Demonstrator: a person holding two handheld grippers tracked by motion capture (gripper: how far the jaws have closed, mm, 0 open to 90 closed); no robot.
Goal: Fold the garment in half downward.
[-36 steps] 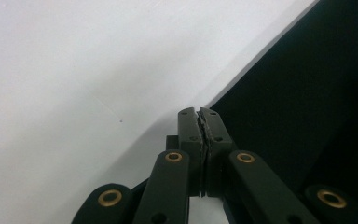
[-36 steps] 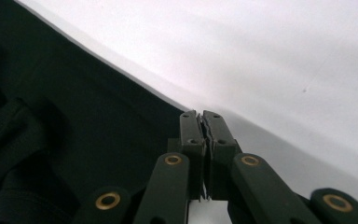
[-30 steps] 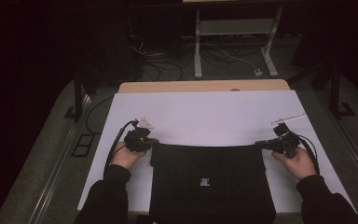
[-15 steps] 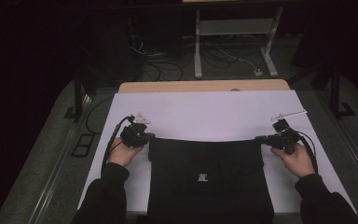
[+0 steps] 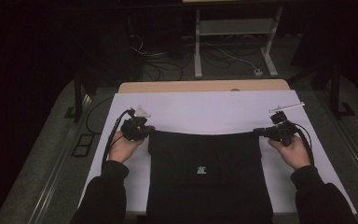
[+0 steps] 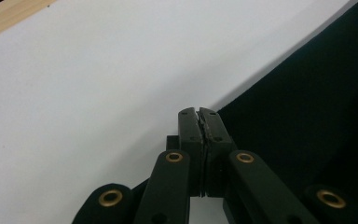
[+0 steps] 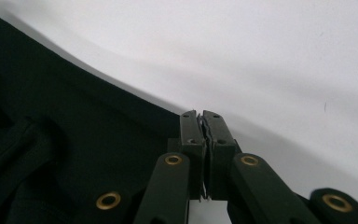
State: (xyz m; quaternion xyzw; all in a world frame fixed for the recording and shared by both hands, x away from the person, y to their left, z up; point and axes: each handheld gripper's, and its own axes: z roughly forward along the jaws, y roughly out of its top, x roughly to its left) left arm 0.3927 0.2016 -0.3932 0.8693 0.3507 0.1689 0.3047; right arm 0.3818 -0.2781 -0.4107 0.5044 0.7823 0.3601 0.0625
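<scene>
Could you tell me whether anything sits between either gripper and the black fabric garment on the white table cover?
Nothing visible does. The left gripper is shut at the far left corner of the black fabric garment, the right gripper at its far right corner; the white table cover beyond is bare.

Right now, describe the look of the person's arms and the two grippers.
Both arms wear dark long sleeves, hands bare. The left gripper is black with a pale three-cornered plate on top and a black cable looping back. The right gripper is black with a similar cable. Their jaws are black with brass-coloured rivets.
</scene>
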